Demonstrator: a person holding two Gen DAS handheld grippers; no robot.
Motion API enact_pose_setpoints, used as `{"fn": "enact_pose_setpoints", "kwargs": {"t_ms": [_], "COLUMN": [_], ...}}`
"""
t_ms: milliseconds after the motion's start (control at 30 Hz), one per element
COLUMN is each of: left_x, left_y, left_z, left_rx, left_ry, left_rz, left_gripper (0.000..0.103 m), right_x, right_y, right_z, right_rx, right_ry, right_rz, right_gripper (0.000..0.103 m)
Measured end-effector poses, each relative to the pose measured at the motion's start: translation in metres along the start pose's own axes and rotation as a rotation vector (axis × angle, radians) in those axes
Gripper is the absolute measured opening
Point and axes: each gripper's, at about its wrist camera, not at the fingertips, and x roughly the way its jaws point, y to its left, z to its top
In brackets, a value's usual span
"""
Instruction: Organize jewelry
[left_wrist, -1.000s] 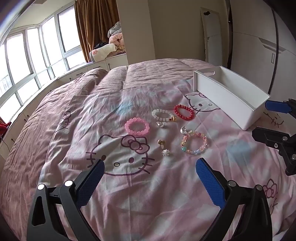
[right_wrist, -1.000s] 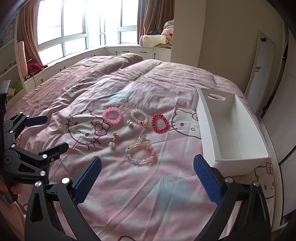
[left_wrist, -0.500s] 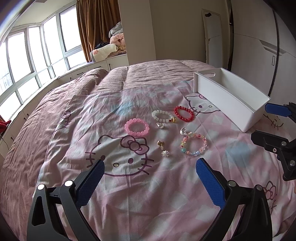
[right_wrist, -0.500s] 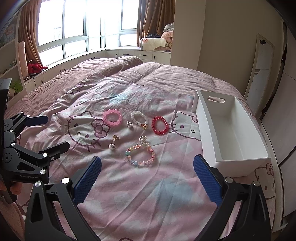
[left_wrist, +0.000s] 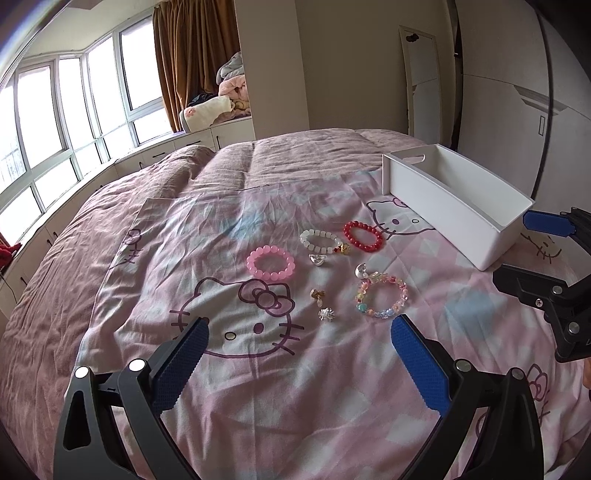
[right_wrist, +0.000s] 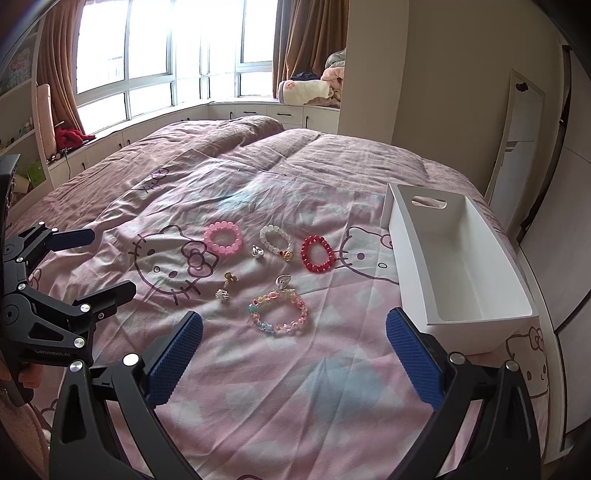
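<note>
Jewelry lies on a pink Hello Kitty bedspread: a pink bead bracelet (left_wrist: 270, 260) (right_wrist: 223, 237), a white bead bracelet (left_wrist: 320, 239) (right_wrist: 275, 240), a red bead bracelet (left_wrist: 363, 236) (right_wrist: 317, 254), a multicolour bead bracelet (left_wrist: 381, 298) (right_wrist: 278, 312) and a few small rings and charms (left_wrist: 326, 314) (right_wrist: 222, 295). An empty white bin (left_wrist: 454, 199) (right_wrist: 458, 258) stands to their right. My left gripper (left_wrist: 297, 362) is open and empty, near side of the jewelry. My right gripper (right_wrist: 291, 358) is open and empty, just short of the multicolour bracelet.
The bed's right edge runs beside the bin, with wardrobe doors (left_wrist: 517, 92) and a leaning mirror (right_wrist: 517, 122) beyond. Windows and a window seat with folded blankets (right_wrist: 310, 88) lie at the back.
Both grippers have drawn slightly back and up from the jewelry; both stay open. The jewelry and the bin have not moved.
</note>
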Motion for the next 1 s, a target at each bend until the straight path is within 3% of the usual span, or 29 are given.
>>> {"fn": "enact_pose_setpoints", "kwargs": {"t_ms": [1000], "left_x": [0.0037], "left_y": [-0.0018], "left_z": [-0.0081], "left_rx": [-0.012], "left_ry": [0.021], "left_rz": [-0.028], "left_gripper": [0.100], "right_x": [-0.0022], "right_y": [-0.0020], "right_z": [0.0003], "right_rx": [0.010], "right_ry": [-0.014], "right_rz": [0.004], "right_gripper": [0.098]}}
